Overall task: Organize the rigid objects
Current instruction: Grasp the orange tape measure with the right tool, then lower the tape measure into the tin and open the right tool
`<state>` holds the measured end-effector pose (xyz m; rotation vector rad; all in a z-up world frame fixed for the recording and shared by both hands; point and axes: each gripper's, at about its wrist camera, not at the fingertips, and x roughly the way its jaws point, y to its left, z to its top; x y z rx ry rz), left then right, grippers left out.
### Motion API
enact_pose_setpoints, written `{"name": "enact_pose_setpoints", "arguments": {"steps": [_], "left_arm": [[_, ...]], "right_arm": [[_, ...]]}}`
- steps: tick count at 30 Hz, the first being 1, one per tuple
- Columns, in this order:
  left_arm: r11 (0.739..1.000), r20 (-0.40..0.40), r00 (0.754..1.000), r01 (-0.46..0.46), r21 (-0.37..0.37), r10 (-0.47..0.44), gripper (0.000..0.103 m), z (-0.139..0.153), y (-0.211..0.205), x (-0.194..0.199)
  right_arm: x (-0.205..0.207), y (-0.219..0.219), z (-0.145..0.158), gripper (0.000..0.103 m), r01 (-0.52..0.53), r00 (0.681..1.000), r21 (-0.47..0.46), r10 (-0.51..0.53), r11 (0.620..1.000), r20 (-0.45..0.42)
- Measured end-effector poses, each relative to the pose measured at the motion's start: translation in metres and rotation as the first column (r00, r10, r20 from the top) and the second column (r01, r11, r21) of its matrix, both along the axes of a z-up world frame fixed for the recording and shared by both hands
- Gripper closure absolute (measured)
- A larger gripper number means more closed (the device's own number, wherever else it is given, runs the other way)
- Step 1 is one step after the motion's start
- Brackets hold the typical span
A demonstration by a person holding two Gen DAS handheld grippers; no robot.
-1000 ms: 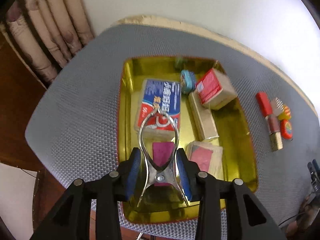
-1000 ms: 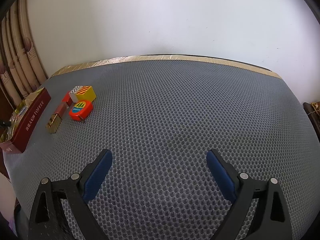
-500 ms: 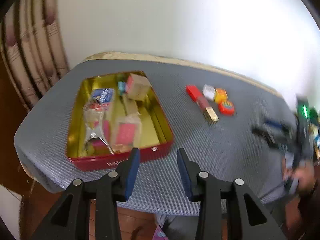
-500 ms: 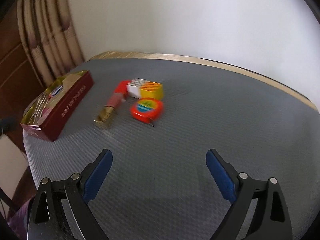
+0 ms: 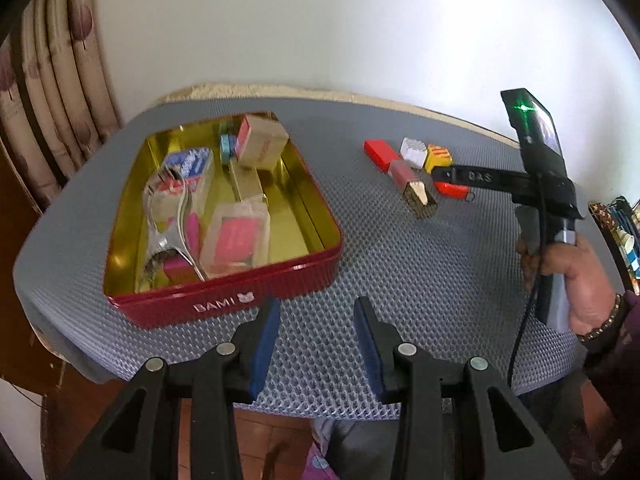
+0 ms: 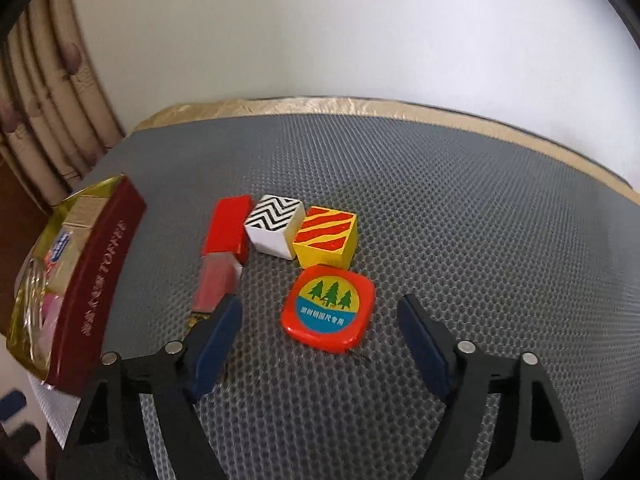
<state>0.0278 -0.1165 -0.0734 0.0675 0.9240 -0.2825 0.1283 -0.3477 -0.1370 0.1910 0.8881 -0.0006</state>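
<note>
A: A grey honeycomb mat point(image 6: 440, 208) is covering the table below a white wall. What are the jaws doing?

B: The right gripper point(image 6: 320, 332) is straddling the red tape measure point(image 6: 329, 309) at lower centre; its jaws have just been closing but aren't touching it yet. Above it sit a yellow block point(image 6: 325, 237), a zigzag block point(image 6: 274, 224) and a red lipstick point(image 6: 224, 252).

A: Advice?

B: Centre the pads on the flat sides, clear of the lipstick by the left pad.

A: The other hand?

B: The left gripper point(image 5: 316, 340) is hanging narrow and empty, tilted down near the red tin point(image 5: 304, 276). The hand point(image 5: 568, 268) at right is gripping the handle.
</note>
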Motion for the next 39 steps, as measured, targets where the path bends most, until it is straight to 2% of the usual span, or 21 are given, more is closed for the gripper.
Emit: {"name": "enact_pose_setpoints", "arguments": {"steps": [2,3,4,6,10,14,18,20,24,27,29,31,33,39], "left_arm": [[1.0,-0.024,1.0,0.002,-0.005,-0.002,0.064,-0.002,0.0,0.003],[1.0,-0.031,1.0,0.002,-0.008,-0.002,0.064,-0.002,0.001,0.003],[1.0,-0.035,0.999,0.002,-0.012,-0.003,0.064,-0.003,0.001,0.003],[1.0,-0.037,0.999,0.004,-0.019,-0.005,0.064,-0.003,0.001,0.003],[1.0,-0.038,0.999,0.003,-0.007,-0.003,0.064,-0.005,-0.001,0.002],[1.0,-0.018,0.999,-0.029,-0.01,0.028,0.064,0.001,0.004,0.001],[0.993,-0.044,0.994,-0.099,-0.059,0.096,0.064,0.013,0.023,-0.002],[0.989,-0.059,0.99,-0.132,-0.071,0.128,0.064,0.017,0.036,-0.005],[0.982,-0.08,0.979,-0.191,-0.009,0.19,0.064,0.017,0.062,-0.008],[0.968,-0.087,0.964,-0.251,-0.008,0.25,0.064,0.014,0.081,-0.007],[0.952,-0.13,0.949,-0.298,-0.062,0.289,0.064,0.008,0.097,-0.003],[0.939,-0.168,0.937,-0.326,-0.106,0.306,0.064,0.002,0.108,-0.001],[0.929,-0.191,0.925,-0.353,-0.114,0.328,0.064,-0.004,0.116,0.001],[0.914,-0.25,0.908,-0.378,-0.147,0.335,0.064,-0.015,0.125,0.002]], "right_arm": [[0.007,0.001,-0.005,0.032,0.018,1.0,-0.014,-0.018,1.0,-0.025],[0.01,0.001,-0.008,0.038,0.021,0.999,-0.011,-0.021,1.0,-0.038],[0.013,0.001,-0.011,0.04,0.024,0.998,-0.003,-0.024,1.0,-0.052],[0.015,0.003,-0.011,0.054,0.031,0.999,-0.029,-0.032,0.999,-0.043],[0.016,0.007,-0.012,0.056,0.014,0.999,-0.051,-0.016,0.999,-0.052],[-0.001,-0.003,-0.007,0.056,0.008,0.999,-0.023,-0.009,1.0,-0.041],[-0.022,-0.001,0.021,0.056,-0.018,1.0,0.01,0.018,1.0,-0.006],[-0.027,0.008,0.04,0.056,-0.06,0.998,0.058,0.059,0.996,0.018],[-0.028,0.052,0.077,0.056,-0.192,0.981,0.156,0.183,0.969,0.071],[-0.021,0.095,0.089,0.056,-0.292,0.956,0.211,0.28,0.933,0.087],[-0.014,0.124,0.089,0.056,-0.348,0.938,0.231,0.338,0.909,0.083],[-0.009,0.155,0.087,0.056,-0.401,0.916,0.21,0.395,0.892,0.072],[-0.002,0.183,0.081,0.056,-0.454,0.891,0.172,0.451,0.874,0.061],[0.015,0.211,0.054,0.056,-0.468,0.881,0.139,0.472,0.873,0.0]]}}
